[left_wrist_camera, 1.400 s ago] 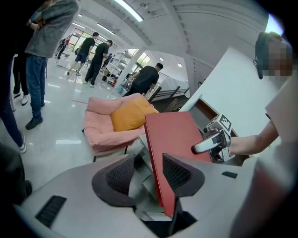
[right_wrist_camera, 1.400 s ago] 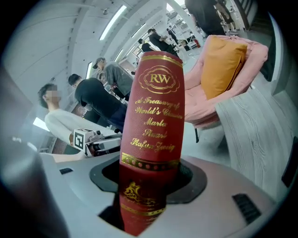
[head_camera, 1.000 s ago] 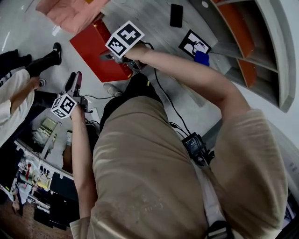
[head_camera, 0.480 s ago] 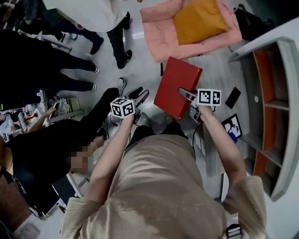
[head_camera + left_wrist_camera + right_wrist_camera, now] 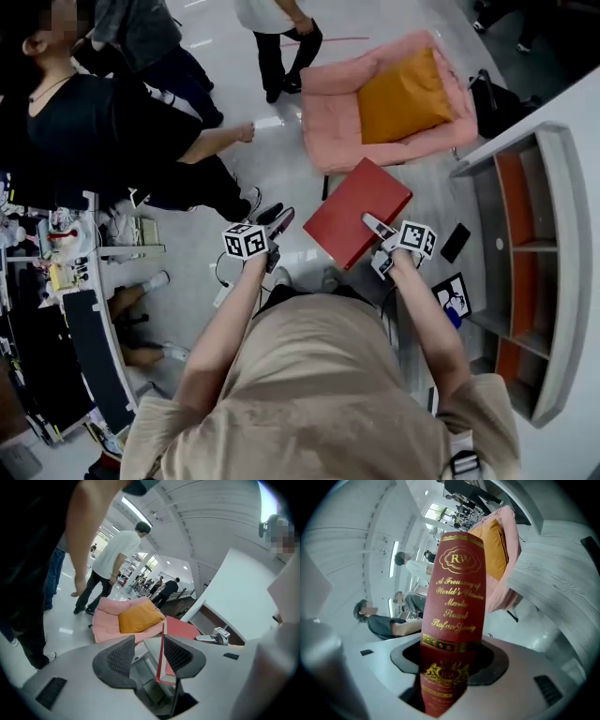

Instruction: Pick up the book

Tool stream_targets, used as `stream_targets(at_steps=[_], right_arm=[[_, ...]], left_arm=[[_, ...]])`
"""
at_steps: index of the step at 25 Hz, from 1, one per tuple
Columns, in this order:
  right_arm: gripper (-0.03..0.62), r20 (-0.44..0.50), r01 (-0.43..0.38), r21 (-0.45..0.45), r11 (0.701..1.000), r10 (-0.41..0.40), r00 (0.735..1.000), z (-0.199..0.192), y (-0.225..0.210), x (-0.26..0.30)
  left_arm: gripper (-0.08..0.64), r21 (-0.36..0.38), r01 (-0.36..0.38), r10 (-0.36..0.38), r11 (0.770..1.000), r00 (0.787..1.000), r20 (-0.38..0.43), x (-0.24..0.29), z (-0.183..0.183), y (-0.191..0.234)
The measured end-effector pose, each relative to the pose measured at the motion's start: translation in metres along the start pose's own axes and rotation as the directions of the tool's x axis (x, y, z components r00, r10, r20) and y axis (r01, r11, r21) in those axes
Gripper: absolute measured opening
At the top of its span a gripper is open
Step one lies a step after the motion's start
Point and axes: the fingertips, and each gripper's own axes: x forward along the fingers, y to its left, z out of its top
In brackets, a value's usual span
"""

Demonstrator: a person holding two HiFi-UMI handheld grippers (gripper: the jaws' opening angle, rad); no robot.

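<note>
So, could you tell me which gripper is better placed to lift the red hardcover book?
Right. The right gripper is clamped on the spine of the red hardcover book; the left gripper is open, holding nothing.

**Book and armchair ahead, floor to the left**

The left gripper's fingers stand apart. Just beyond them hangs the edge of the red book, which fills the right gripper's jaws. Past both sets of fingers, the pink armchair with its orange cushion blocks the way. Left of the left fingers is bare floor, then a person in black. The shelf unit stands right of the right fingers.
</note>
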Motion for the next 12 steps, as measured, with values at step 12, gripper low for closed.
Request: stream_targets(at_steps=[12], right_arm=[[0.244,0.046,-0.016,0.031,0.999,0.014,0.999,-0.008,-0.022,-0.045]], left_arm=[[0.183,-0.017,-0.018,0.018,1.0,0.999,0.028,0.002,-0.021,-0.025]])
